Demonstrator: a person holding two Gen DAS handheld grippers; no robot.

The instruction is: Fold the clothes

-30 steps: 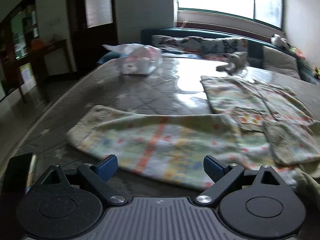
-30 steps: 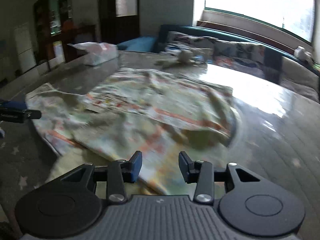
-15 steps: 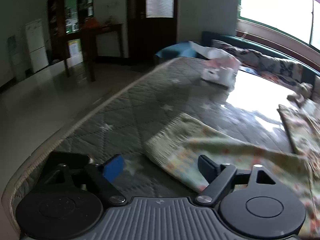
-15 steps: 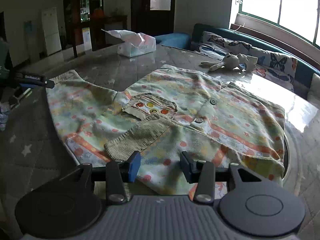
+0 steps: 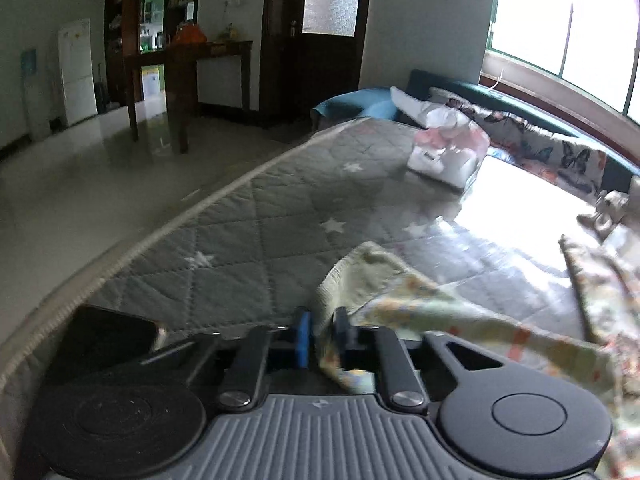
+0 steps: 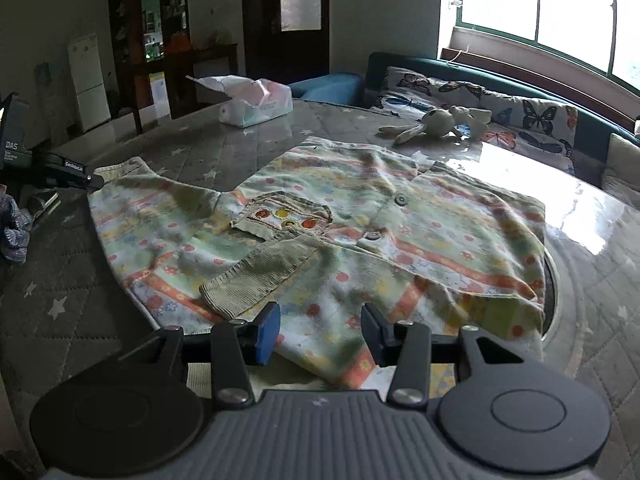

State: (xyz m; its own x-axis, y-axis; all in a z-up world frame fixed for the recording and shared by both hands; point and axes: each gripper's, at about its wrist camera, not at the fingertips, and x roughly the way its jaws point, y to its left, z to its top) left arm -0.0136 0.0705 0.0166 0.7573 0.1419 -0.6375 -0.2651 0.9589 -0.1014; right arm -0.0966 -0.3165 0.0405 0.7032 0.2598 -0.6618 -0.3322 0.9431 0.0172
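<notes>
Two views show one patterned shirt spread on a quilted, star-printed mattress.

Left wrist view: the left gripper [image 5: 320,334] has its jaws closing, with the cuff end of the shirt's sleeve [image 5: 404,300] pinched between the blue pads. The sleeve rises slightly off the mattress [image 5: 256,240] near its left edge and trails away to the right toward the rest of the shirt. A dark phone [image 5: 104,340] lies at the near left corner. Farther along the mattress sits a tissue pack [image 5: 448,156], and beyond the far edge is a sofa with a butterfly cushion [image 5: 560,156].

Right wrist view: the right gripper [image 6: 320,330] hovers over the near hem of the shirt [image 6: 360,232], jaws apart, with cloth below the gap but no pad seen pressing on it. The shirt lies flat, front up, near the middle of the mattress, with a ribbed pocket [image 6: 288,216] and two buttons [image 6: 400,199] showing. One ribbed cuff [image 6: 256,280] is folded across the front. The other sleeve stretches to the left edge, where the left gripper meets its end. A toy rabbit [image 6: 436,122] rests beyond the shirt, near the far edge.
</notes>
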